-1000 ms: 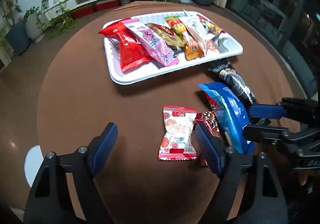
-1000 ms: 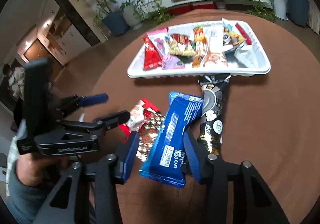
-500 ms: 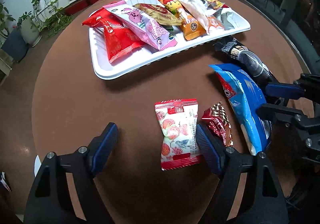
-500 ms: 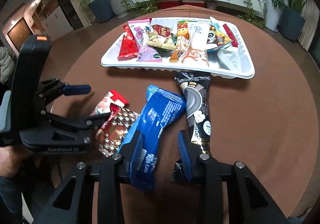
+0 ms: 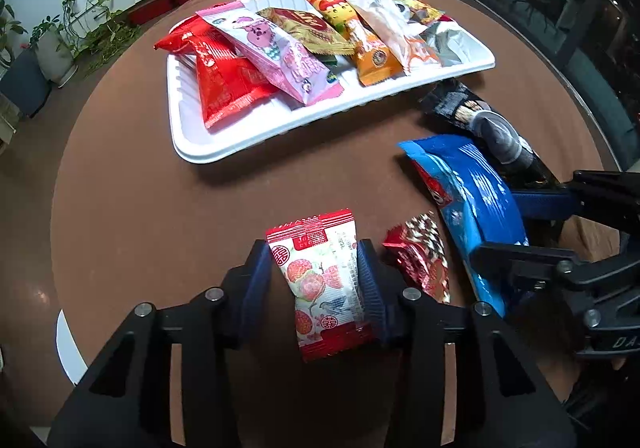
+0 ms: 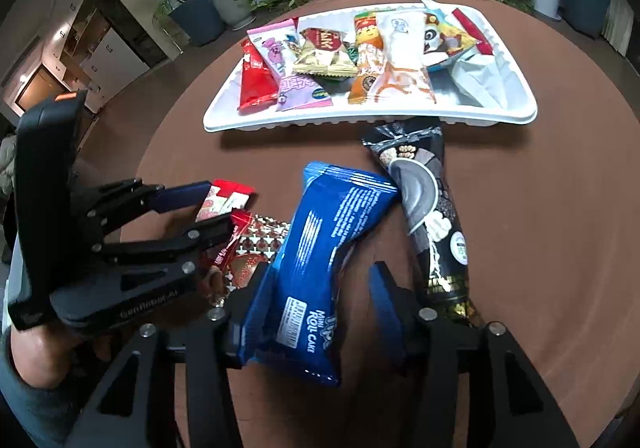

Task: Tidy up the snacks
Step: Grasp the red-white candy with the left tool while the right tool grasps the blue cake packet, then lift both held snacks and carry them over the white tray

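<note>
My left gripper (image 5: 316, 272) is shut on a red-and-white strawberry snack packet (image 5: 320, 284) near the front of the round brown table; it also shows in the right wrist view (image 6: 224, 201). My right gripper (image 6: 320, 288) is around a blue roll-cake packet (image 6: 324, 252), its right finger standing apart from the wrapper. The blue packet also shows in the left wrist view (image 5: 468, 199). A white tray (image 5: 280, 127) with several snack packets sits at the far side.
A red patterned foil packet (image 5: 420, 260) lies between the two grippers. A long black snack packet (image 6: 428, 207) lies right of the blue one, its top near the tray's front rim (image 6: 360, 121). Plants and a low white shelf stand beyond the table.
My left gripper moved forward and closed on the strawberry packet. My right gripper, which had narrowed on the blue packet, now stands wider again with the packet tilted to the left.
</note>
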A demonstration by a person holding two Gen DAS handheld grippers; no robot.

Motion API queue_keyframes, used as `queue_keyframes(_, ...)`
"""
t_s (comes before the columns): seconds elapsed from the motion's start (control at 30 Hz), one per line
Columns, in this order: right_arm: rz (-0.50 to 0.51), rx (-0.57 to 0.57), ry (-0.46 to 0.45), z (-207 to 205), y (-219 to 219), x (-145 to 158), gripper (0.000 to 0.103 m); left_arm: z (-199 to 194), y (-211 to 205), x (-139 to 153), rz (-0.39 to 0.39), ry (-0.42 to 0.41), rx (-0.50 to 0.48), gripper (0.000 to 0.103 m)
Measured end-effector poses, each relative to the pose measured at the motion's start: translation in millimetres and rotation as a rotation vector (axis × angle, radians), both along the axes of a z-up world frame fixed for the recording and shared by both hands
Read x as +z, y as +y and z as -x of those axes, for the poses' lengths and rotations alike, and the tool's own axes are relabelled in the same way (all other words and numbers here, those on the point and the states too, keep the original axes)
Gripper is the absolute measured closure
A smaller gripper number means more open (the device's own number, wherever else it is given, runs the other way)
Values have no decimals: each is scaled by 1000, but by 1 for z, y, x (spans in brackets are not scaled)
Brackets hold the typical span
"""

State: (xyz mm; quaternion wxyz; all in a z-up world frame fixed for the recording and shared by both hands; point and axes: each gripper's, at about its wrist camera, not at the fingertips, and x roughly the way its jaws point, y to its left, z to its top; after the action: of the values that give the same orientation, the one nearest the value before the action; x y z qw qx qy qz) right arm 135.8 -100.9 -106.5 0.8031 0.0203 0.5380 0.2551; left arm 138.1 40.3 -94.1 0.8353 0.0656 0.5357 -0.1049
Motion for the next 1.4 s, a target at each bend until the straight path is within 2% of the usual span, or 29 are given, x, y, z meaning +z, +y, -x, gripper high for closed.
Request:
queue_keyframes(0.2,30,28,-29,4,19,-6,49,9,1,-1,13,6,17,61)
queue_keyframes(0.33,49,25,-47,7,19,-7,56,19,-1,-1,1,10,31,60)
queue_keyframes(0.53,115,56,-95,17,28,-8,56,28,-1,-1,10,-15,51,61)
queue_keyframes(0.67,135,69,-111,21,28,-9,68,32,-2,0,11,-20,43,70)
queue_keyframes(0.73,128,73,-111,23,27,-9,72,35,-2,1,21,-24,41,73)
queue_keyframes(1.03,35,53,-91,23,6,-6,74,41,1,4,76,-37,46,74)
queue_keyframes(1.4,-111,24,-83,29,-22,23,74,58,31,28,207,-93,127,74)
